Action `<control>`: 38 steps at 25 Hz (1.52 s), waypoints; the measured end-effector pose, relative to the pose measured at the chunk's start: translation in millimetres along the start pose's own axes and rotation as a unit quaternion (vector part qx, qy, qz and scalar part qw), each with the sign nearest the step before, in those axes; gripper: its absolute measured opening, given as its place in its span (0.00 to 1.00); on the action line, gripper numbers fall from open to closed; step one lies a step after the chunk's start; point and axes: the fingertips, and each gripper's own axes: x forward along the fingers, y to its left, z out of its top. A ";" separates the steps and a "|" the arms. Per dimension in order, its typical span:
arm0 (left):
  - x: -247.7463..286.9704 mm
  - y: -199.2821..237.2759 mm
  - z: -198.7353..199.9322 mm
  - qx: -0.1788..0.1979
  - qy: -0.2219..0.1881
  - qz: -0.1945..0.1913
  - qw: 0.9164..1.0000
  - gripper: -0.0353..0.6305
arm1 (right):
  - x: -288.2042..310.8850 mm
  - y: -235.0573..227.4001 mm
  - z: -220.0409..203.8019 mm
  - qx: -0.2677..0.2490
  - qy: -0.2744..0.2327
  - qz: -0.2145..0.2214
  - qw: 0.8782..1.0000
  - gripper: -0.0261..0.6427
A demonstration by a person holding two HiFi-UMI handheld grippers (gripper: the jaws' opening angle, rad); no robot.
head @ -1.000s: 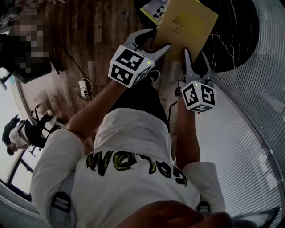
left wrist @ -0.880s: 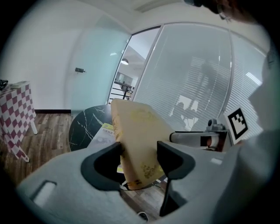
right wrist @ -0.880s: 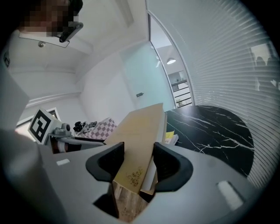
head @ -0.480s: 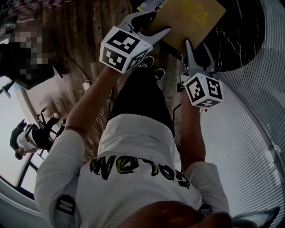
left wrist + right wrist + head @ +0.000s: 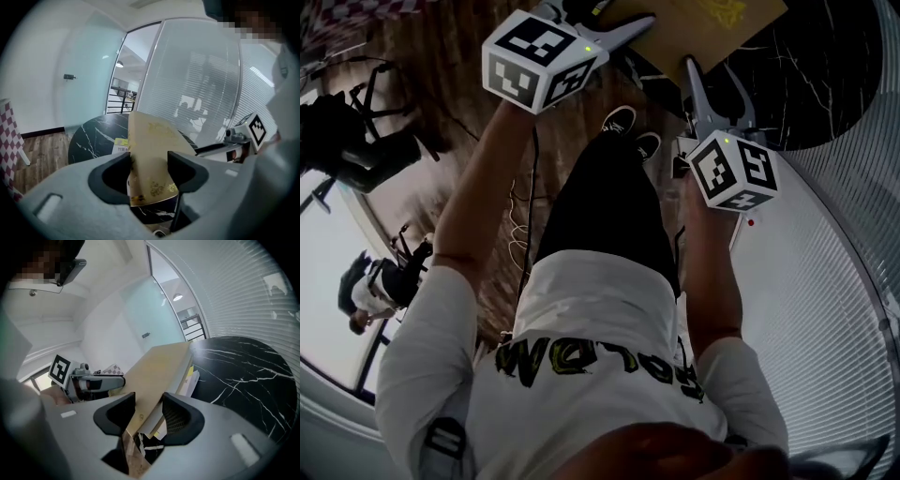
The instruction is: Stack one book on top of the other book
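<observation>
Seen from the head: holding a tan book [image 5: 712, 23] above the black marble table [image 5: 806, 84] with left gripper [image 5: 600, 14] and right gripper [image 5: 712, 75]. Through the left gripper view: pinching the tan book's near edge between both jaws, over a second book [image 5: 120, 145] lying flat on the table. Through the right gripper view: having just narrowed the jaws, pressing them onto the tan book's corner.

Reaching forward with left arm [image 5: 478, 216] and right arm [image 5: 710, 262], both stretched out ahead of torso. Angling left gripper [image 5: 614, 14] and right gripper [image 5: 712, 77] slightly downward, side by side. Clamping book [image 5: 150, 145] in left jaws. Pinching same book in right jaws, just closing further.
</observation>
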 end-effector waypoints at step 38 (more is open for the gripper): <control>-3.6 -0.4 -0.3 0.024 -0.035 0.027 0.999 0.47 | -13.3 -24.1 14.7 -0.057 -0.051 -0.006 0.997 0.35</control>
